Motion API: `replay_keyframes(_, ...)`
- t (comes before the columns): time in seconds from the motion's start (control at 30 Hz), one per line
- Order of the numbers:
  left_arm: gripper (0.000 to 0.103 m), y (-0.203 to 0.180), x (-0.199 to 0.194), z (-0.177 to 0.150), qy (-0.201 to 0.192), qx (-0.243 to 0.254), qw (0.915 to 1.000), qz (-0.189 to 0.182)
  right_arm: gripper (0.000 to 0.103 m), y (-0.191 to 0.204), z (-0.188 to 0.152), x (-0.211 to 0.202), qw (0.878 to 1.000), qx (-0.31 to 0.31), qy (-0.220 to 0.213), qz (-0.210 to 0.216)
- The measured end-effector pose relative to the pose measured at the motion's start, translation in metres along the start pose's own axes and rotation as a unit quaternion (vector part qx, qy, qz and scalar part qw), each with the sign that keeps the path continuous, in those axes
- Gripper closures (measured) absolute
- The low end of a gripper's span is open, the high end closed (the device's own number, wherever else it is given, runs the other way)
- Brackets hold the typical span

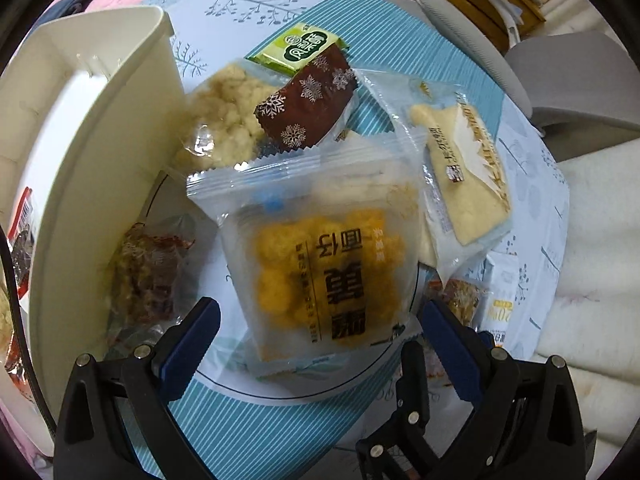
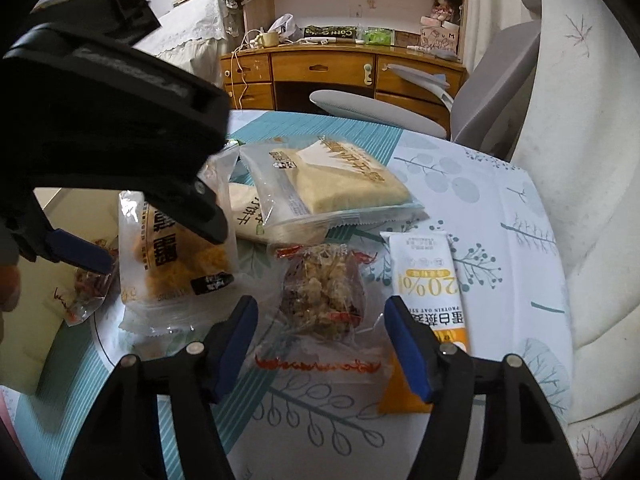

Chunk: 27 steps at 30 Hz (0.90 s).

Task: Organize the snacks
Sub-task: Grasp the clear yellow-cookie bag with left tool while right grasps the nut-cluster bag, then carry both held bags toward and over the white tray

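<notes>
A heap of wrapped snacks lies on the patterned table. My left gripper is open, its fingers on either side of a clear packet of yellow puffs, which also shows in the right wrist view. Behind it lie a brown snowflake packet, a green packet, a pale crumbly packet and a yellow cake packet. My right gripper is open around a clear nut-cluster packet. A white and orange oat bar lies to its right.
A white bin stands at the left with packets inside it. A red-trimmed packet lies beside the bin. A grey chair and a wooden desk stand beyond the table. The left gripper's body fills the upper left of the right wrist view.
</notes>
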<state>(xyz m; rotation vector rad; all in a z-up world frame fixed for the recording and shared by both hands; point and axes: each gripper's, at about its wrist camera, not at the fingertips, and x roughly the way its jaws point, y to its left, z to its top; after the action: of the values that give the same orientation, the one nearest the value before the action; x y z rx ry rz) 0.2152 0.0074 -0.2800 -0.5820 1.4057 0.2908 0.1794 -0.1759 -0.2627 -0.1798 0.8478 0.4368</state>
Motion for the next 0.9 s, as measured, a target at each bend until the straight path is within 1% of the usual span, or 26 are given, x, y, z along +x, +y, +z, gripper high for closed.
replay_keyframes(0.17,0.002,-0.002,0.012,0.008,0.012,-0.016,0.9998,0.002,0.037,0.000,0.001,0.002,1.000,0.001,0.003,0.002)
replay_keyframes(0.3,0.003,-0.002,0.018,0.013,0.010,-0.023,0.9997,-0.002,0.037,-0.001,0.001,0.006,1.000,0.003,0.017,0.003)
replay_keyframes(0.37,0.008,-0.001,0.020,0.014,0.013,-0.022,0.9997,-0.006,0.037,0.000,0.002,0.005,1.000,0.001,0.015,0.003)
replay_keyframes(0.4,0.014,0.000,0.020,0.015,0.014,-0.022,0.9996,-0.007,0.037,0.000,0.002,0.006,1.000,0.001,0.016,0.003)
replay_keyframes(0.5,0.021,0.000,0.020,0.016,0.015,-0.025,0.9994,-0.017,0.037,0.000,0.002,0.006,1.000,0.000,0.020,0.004)
replay_keyframes(0.6,0.022,0.001,0.019,0.015,0.019,-0.027,0.9994,-0.013,0.039,-0.001,0.002,0.004,1.000,0.001,0.025,0.007)
replay_keyframes(0.73,0.025,0.009,0.017,0.012,0.026,-0.040,0.9987,-0.015,0.045,0.000,0.007,0.000,0.999,0.006,0.034,0.015)
replay_keyframes(0.83,0.026,0.014,0.011,0.009,0.026,-0.043,0.9987,-0.009,0.047,0.004,0.007,-0.001,0.999,-0.006,0.040,0.019)
replay_keyframes(0.87,0.026,0.015,0.008,0.008,0.025,-0.043,0.9987,-0.009,0.050,0.005,0.008,-0.002,0.999,-0.008,0.041,0.023)
replay_keyframes(0.9,0.026,0.014,0.007,0.008,0.024,-0.042,0.9988,-0.009,0.063,0.006,0.009,-0.002,0.998,-0.011,0.044,0.033)
